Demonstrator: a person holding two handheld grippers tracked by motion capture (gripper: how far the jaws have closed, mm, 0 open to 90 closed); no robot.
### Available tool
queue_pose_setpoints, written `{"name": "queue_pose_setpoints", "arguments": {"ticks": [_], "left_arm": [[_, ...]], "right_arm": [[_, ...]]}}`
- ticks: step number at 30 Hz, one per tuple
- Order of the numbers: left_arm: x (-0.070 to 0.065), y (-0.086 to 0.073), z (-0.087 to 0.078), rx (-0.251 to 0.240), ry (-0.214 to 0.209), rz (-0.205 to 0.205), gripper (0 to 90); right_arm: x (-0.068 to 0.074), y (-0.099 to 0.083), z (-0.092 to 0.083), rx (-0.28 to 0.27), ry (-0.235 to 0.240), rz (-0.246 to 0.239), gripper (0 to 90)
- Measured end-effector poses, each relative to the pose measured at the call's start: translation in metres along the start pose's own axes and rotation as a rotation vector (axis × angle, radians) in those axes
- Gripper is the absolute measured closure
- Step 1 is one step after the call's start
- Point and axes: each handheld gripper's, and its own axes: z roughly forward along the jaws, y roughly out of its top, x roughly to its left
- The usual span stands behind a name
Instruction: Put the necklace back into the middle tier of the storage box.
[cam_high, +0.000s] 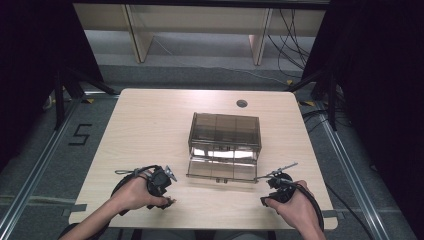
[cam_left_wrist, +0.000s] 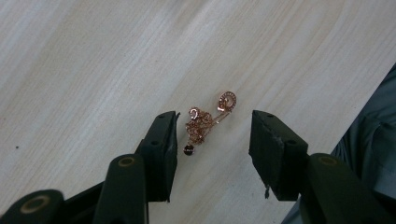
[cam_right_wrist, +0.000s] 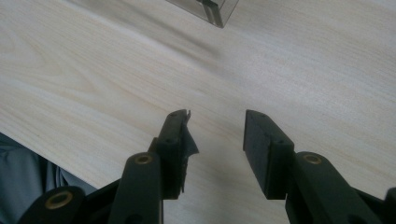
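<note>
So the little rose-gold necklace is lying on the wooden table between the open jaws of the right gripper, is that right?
Not quite: it lies between the open jaws of the left gripper, not the right. The left gripper view shows the rose-gold necklace on the wooden table there.

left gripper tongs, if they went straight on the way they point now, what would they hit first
Probably the rose-gold chain lying bunched on the table, between the open left gripper jaws and seemingly clear of both pads; depth is hard to judge.
</note>
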Motion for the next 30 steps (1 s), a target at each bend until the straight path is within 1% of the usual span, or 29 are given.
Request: {"name": "queue_pose_setpoints", "arguments": {"ticks": [1,2,3,6,7,9,10,11,12,13,14,15,16,17,20,21,22,25,26,27,28,30], "left_arm": [[0.001,0.001,0.001,0.005,0.002,0.006,51.1],[0.0,0.002,0.002,0.011,0.004,0.001,51.1],[0.002,0.003,0.003,0.024,0.002,0.012,51.1],[0.004,0.002,0.004,0.024,-0.005,0.008,51.4],[0.004,0.002,0.005,0.016,-0.008,0.0,51.8],[0.005,0.002,0.005,0.024,-0.007,0.006,52.6],[0.005,0.002,0.005,0.028,-0.005,0.009,53.3],[0.005,0.002,0.005,0.031,-0.003,0.011,53.4],[0.006,0.003,0.006,0.041,-0.001,0.014,53.5],[0.006,0.003,0.006,0.041,-0.001,0.014,53.6],[0.006,0.004,0.006,0.056,0.003,0.025,53.6],[0.005,0.006,0.006,0.053,0.018,0.019,54.4],[0.005,0.006,0.006,0.053,0.018,0.019,54.8],[0.005,0.007,0.006,0.064,0.022,0.029,54.8],[0.003,0.009,0.006,0.074,0.03,0.032,56.5],[0.003,0.009,0.007,0.076,0.036,0.034,57.6],[0.003,0.009,0.007,0.087,0.037,0.046,58.1],[0.002,0.009,0.01,0.087,0.037,0.039,59.3],[0.002,0.009,0.01,0.09,0.035,0.04,60.2],[0.002,0.009,0.01,0.104,0.036,0.055,60.8],[0.002,0.009,0.011,0.096,0.041,0.049,61.7],[0.002,0.009,0.011,0.1,0.045,0.052,63.0]], "right_arm": [[0.0,0.0,0.0,-0.001,-0.006,0.009,60.2],[0.0,-0.001,0.0,-0.002,-0.004,0.006,60.1],[-0.001,-0.001,0.0,-0.005,-0.005,0.004,59.9],[-0.001,-0.001,-0.001,-0.005,-0.001,0.009,59.8],[-0.001,-0.001,-0.001,-0.008,0.0,0.006,59.7],[-0.001,-0.001,-0.002,-0.009,-0.004,0.013,59.2],[-0.003,-0.001,-0.001,-0.007,-0.021,0.008,58.8],[-0.002,-0.001,-0.001,-0.009,-0.001,0.009,58.8],[-0.001,0.0,-0.001,-0.005,-0.006,0.016,58.7],[-0.001,0.0,0.0,-0.003,0.0,0.02,58.6],[-0.001,0.0,0.0,-0.003,0.0,0.02,58.6],[0.0,0.0,0.0,-0.004,0.0,0.013,58.6],[0.0,0.0,0.0,-0.004,0.0,0.013,58.6],[0.0,0.0,0.0,-0.007,-0.003,0.015,58.4],[-0.001,-0.001,0.0,-0.005,0.0,0.012,58.0],[-0.001,-0.001,0.001,-0.006,-0.012,0.014,57.8],[-0.001,-0.001,0.0,-0.003,0.0,0.018,57.8],[-0.002,-0.001,-0.001,-0.006,0.0,0.019,57.7],[-0.002,-0.001,-0.001,-0.007,0.001,0.014,57.6],[-0.002,-0.001,-0.001,-0.009,0.0,0.014,57.6],[-0.001,-0.001,-0.001,-0.011,-0.001,0.017,57.5],[-0.002,-0.001,-0.001,-0.012,0.003,0.002,57.5]]}}
